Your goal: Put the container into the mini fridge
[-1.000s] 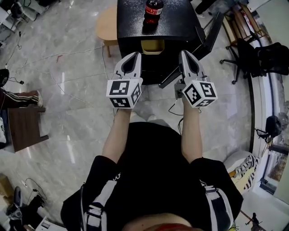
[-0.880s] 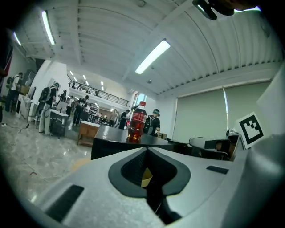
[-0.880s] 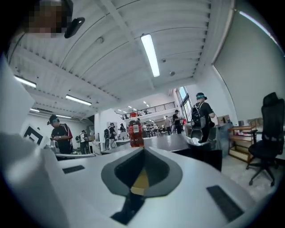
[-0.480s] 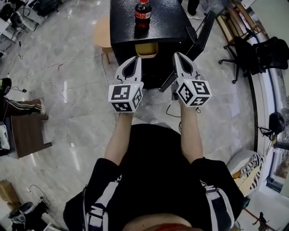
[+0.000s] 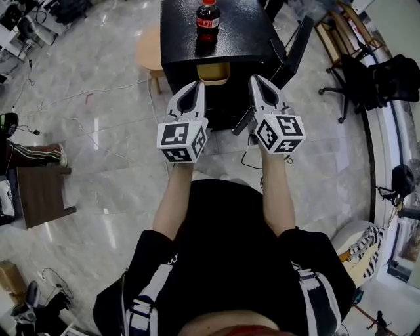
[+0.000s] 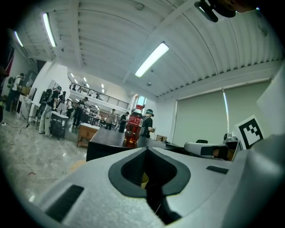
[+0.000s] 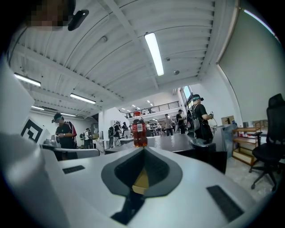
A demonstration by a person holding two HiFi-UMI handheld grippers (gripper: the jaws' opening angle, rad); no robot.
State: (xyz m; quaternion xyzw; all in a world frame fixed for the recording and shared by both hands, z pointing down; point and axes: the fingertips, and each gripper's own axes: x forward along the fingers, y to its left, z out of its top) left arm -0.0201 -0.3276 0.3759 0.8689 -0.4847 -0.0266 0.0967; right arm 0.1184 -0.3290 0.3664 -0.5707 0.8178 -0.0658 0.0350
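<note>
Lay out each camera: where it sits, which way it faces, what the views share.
Head view: on the person's head, aimed steeply down at floor and mini fridge; shows torso, forearms, left gripper, right gripper.
Left gripper view: on the left gripper, looking along its shut jaws toward the mini fridge.
Right gripper view: on the right gripper, looking along its shut jaws toward the mini fridge.
Shared: all three show the bottle on the mini fridge.

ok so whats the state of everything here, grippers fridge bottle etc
left gripper: shut, empty
right gripper: shut, empty
mini fridge: door swung open
bottle: upright on the fridge top, cap on
yellow container: just inside the fridge, near the top
</note>
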